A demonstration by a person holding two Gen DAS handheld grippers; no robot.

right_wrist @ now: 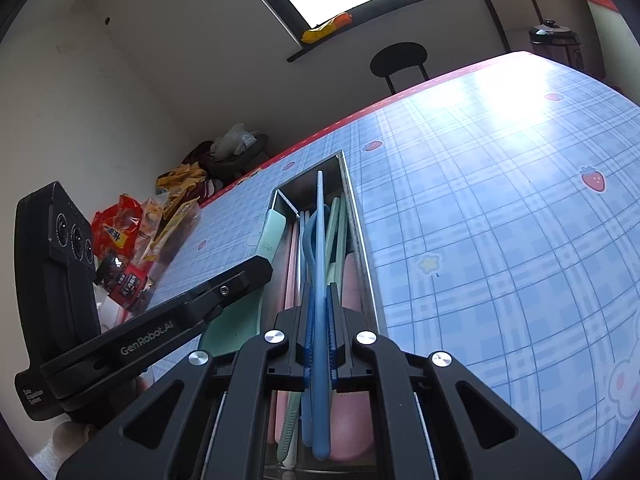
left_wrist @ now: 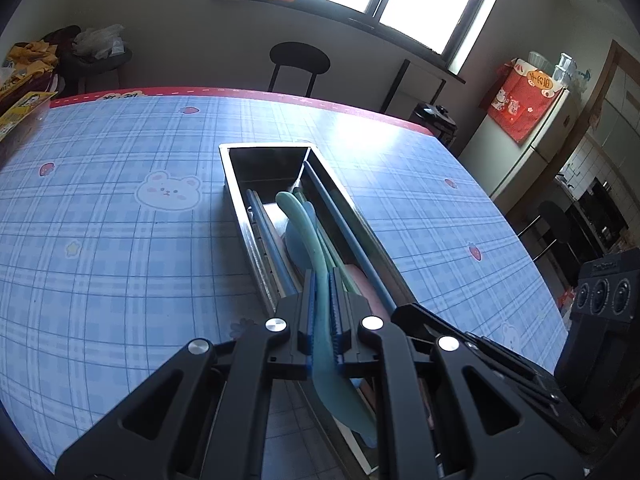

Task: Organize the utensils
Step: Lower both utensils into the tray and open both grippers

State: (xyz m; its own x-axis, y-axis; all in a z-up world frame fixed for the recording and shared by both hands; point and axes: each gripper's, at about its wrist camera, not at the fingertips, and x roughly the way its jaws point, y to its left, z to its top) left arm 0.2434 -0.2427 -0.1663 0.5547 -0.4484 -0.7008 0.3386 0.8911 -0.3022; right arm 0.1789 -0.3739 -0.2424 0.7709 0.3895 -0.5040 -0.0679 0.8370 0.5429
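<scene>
Both my grippers are clamped on utensils over the steel tray.

Nearest me, my left gripper (left_wrist: 323, 280) is pinched tight on a mint-green utensil (left_wrist: 298, 216) whose handle runs toward twelve o'clock into the metal tray (left_wrist: 256, 236); I think it is a spoon, though the pads hide its middle. My right gripper (right_wrist: 319, 292) is likewise squeezed on a slim blue utensil (right_wrist: 319, 216), also pointing to twelve. Only the right view shows the pink and pale-green pieces (right_wrist: 291, 264) lying lengthwise in the tray, and snack packets (right_wrist: 120, 228) at nine o'clock. Only the left view shows the fridge (left_wrist: 532, 140) at two o'clock. Farthest, a black chair (left_wrist: 299, 65) stands beyond the checked tablecloth (left_wrist: 120, 240).
</scene>
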